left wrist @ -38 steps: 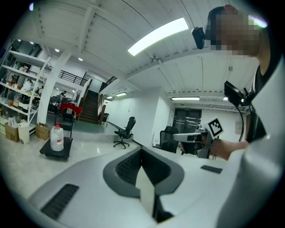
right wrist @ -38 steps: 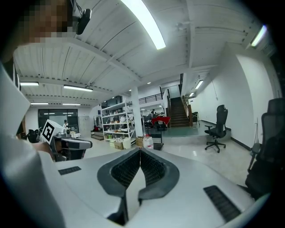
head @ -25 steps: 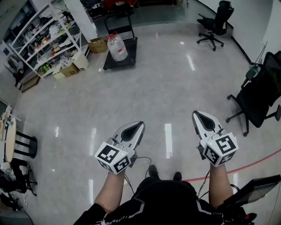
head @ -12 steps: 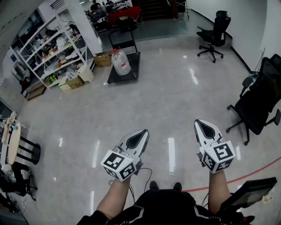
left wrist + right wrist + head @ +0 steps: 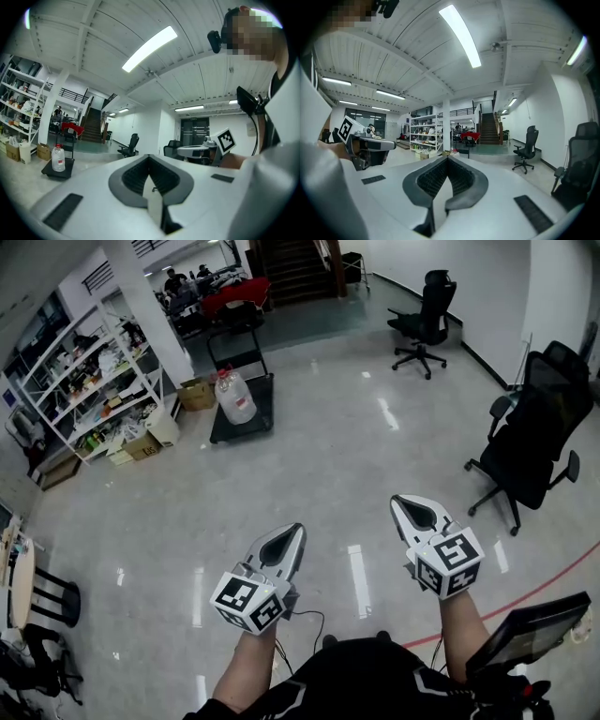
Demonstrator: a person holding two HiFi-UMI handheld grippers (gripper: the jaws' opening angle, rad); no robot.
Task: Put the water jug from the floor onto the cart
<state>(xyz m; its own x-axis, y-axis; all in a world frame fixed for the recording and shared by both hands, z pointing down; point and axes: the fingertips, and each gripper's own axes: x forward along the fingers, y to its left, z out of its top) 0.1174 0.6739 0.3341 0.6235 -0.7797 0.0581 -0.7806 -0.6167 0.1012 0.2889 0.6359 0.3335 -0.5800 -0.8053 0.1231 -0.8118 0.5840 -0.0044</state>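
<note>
A clear water jug [image 5: 234, 397] with a red cap stands upright on the black flat cart [image 5: 251, 421] far across the shiny floor, next to the shelves. In the left gripper view the jug [image 5: 58, 159] and cart [image 5: 60, 171] show small at the left. My left gripper [image 5: 297, 530] is shut with nothing in it and held level in front of the person. My right gripper [image 5: 402, 502] is likewise shut and empty, about level with the left one. Both are several steps short of the cart. Each gripper view shows its own jaws closed tip to tip, left gripper [image 5: 149, 157] and right gripper [image 5: 448, 159].
White shelving [image 5: 84, 371] full of goods lines the left wall, with cardboard boxes [image 5: 197, 393] at its foot. Black office chairs stand at the far right [image 5: 422, 320] and near right [image 5: 530, 437]. A dark stool [image 5: 47, 592] is at the left. Stairs [image 5: 295, 268] rise at the back.
Both grippers have risen slightly and stayed shut. The head view has tilted up, so more of the far room shows and the cart sits further left in view.
</note>
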